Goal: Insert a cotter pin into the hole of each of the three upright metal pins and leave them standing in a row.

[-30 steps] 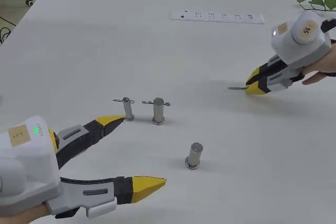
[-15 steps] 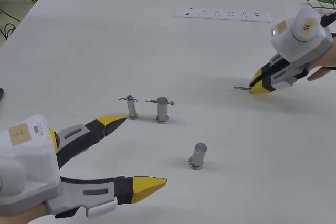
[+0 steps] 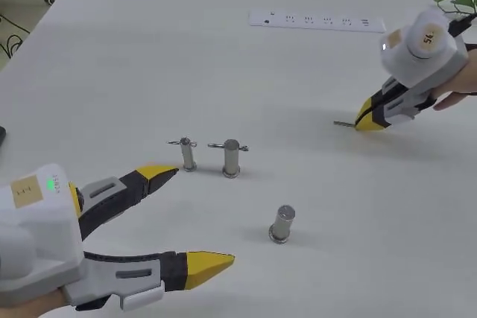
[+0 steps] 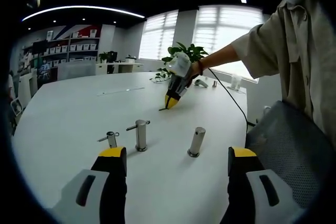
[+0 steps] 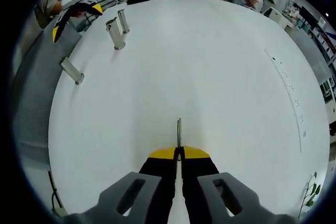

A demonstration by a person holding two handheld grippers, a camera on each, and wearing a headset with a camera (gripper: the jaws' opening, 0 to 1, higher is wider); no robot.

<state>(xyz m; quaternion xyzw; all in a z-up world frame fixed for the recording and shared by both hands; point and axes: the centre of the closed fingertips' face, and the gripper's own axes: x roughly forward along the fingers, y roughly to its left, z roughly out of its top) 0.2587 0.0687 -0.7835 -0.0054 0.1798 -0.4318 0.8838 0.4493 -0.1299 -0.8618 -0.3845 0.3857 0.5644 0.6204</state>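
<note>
The white bench carries three upright metal pins. A bare pin stands alone. Beyond it to the left, a shorter pin and a taller pin stand close together, each crossed near the top by a cotter pin. Far beyond the bare pin lies a white power strip. Beyond the bare pin to the right, a loose cotter pin seems to touch the surface.

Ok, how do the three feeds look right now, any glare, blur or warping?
Head view: even light, sharp, soft shadow under the right gripper. Left gripper view: windows blown out, far shelves soft. Right gripper view: fisheye bows the table edge; cotter pin crisp.
</note>
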